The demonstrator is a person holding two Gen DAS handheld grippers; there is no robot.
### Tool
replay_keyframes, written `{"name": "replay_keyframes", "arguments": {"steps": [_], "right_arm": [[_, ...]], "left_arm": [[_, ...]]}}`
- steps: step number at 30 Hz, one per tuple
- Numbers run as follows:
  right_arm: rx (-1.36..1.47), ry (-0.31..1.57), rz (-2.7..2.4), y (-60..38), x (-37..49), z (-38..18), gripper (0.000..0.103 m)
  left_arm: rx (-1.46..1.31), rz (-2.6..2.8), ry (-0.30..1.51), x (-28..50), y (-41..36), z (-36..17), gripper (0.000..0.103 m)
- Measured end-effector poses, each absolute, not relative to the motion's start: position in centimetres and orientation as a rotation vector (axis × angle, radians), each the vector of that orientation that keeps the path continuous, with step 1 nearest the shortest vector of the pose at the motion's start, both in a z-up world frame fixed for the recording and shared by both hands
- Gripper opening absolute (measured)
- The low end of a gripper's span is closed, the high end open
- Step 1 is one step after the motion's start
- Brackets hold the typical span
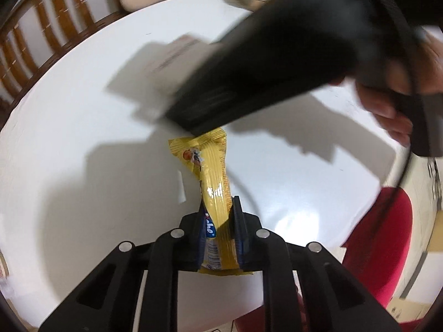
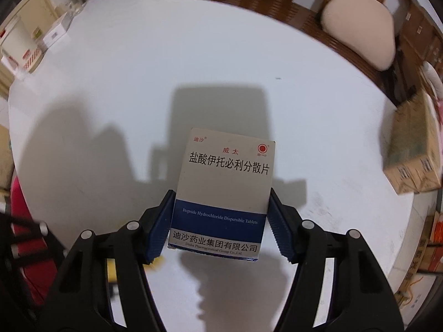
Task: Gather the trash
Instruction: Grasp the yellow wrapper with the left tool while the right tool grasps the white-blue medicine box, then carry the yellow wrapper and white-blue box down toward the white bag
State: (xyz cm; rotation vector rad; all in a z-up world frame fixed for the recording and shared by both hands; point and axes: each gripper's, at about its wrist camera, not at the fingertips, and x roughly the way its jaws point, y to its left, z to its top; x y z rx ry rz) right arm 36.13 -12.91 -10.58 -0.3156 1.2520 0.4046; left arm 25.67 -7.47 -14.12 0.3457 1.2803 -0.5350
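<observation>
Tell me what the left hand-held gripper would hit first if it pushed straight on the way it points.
Probably the white table: the left hand-held gripper, shut on the yellow wrapper, points steeply down at it. The wrapper's dangling end would likely touch first; depth is unclear.

Round white table [image 2: 193, 63] below both grippers; cardboard box [image 2: 412, 155] on its edge, well right of the right gripper [image 2: 220, 224].

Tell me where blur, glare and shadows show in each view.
Left wrist view: the right gripper and hand are motion-blurred; the wrapper is sharp, with glare on its foil and on the table.
Right wrist view: the box is sharp and casts a hard shadow; the edges bend.
</observation>
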Motion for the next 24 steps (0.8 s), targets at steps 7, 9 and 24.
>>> {"name": "replay_keyframes", "arguments": {"steps": [7,9,24], "right_arm": [[-0.285,1.159,0.342,-15.1,32.8,-7.8,0.064],[-0.279,1.129,0.327,-15.1,31.4,-7.0,0.064],[-0.205,1.060,0.291,-15.4,26.2,-4.9,0.063]], "left_arm": [[0.283,-0.486,1.221,25.8,-5.1,-12.5,0.015],[0.268,-0.484,1.208,25.6,-4.9,-12.1,0.014],[0.191,-0.454,1.129,23.5,-4.4,-10.8,0.013]]}}
